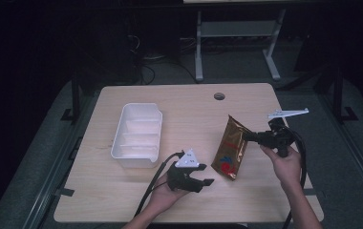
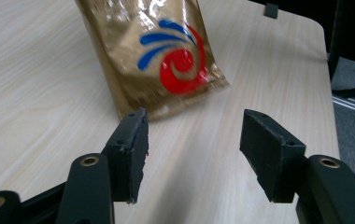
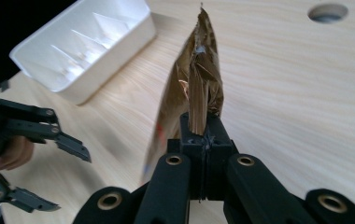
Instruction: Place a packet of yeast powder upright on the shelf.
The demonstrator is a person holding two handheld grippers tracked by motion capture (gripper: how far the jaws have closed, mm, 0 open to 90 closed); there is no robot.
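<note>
My right gripper (image 3: 199,135) has its jaws closed flat on the edge of a gold foil pouch (image 1: 230,148); in the right gripper view the pinched foil rises as a thin crease straight out from between the pads. I judge the grip was taken at the edge so that the body of the pouch hangs free and can be steered without crushing it.

My left gripper (image 2: 192,154) has its jaws wide apart with nothing between them. In the left gripper view they frame the pouch's lower printed end, with bare table showing between the pads. I read that as a stance for taking the free end, though no contact is made.

The pouch is tilted on the wooden table (image 1: 122,195). Its lower end, with the red and blue swirl, rests on or just above the surface; I cannot tell which. Its long axis runs from that near end up and away toward the far side of the table, and its upper part is the one held.

Taking the pouch as reference: the left gripper is just beside its lower end, on the person's left; the white divided tray (image 1: 137,135) stands farther left, apart from it; the round hole in the table (image 1: 219,96) lies beyond it.
</note>
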